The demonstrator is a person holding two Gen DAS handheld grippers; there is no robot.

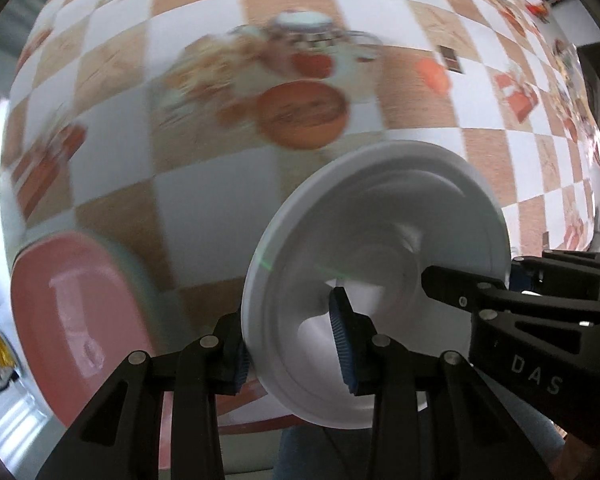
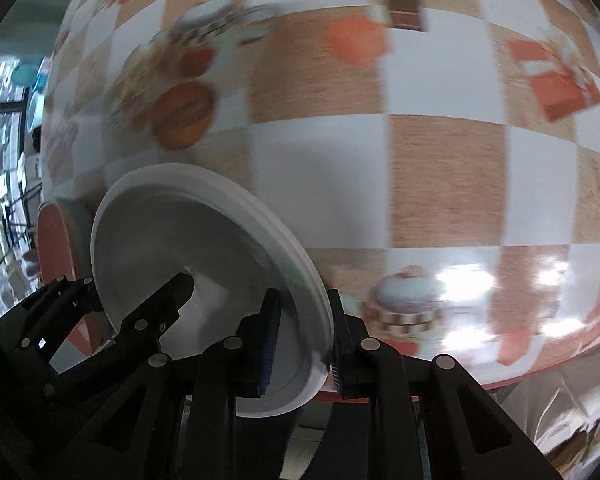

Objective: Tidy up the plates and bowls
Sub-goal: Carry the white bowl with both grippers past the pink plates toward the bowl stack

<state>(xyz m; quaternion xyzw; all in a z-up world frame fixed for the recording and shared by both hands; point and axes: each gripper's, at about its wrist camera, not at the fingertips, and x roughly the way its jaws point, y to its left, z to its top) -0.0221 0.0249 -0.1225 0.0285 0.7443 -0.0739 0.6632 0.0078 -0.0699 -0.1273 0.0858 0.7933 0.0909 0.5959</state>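
White plate (image 1: 364, 264) was clamped at opposite rims by left gripper (image 1: 296, 344) and right gripper (image 2: 304, 340); red plate (image 1: 72, 320) lay beyond its left-gripper side.

Black grippers (image 1: 296, 344) — blue ribbed pads (image 1: 340, 332), silver screws

One white plate (image 1: 380, 248), possibly a stack, since the right wrist view shows layered rims. One red plate (image 1: 72, 320) with a pale green rim. Two black grippers: left gripper (image 1: 292, 348) and right gripper (image 2: 304, 344). One checkered tablecloth (image 1: 220, 208).
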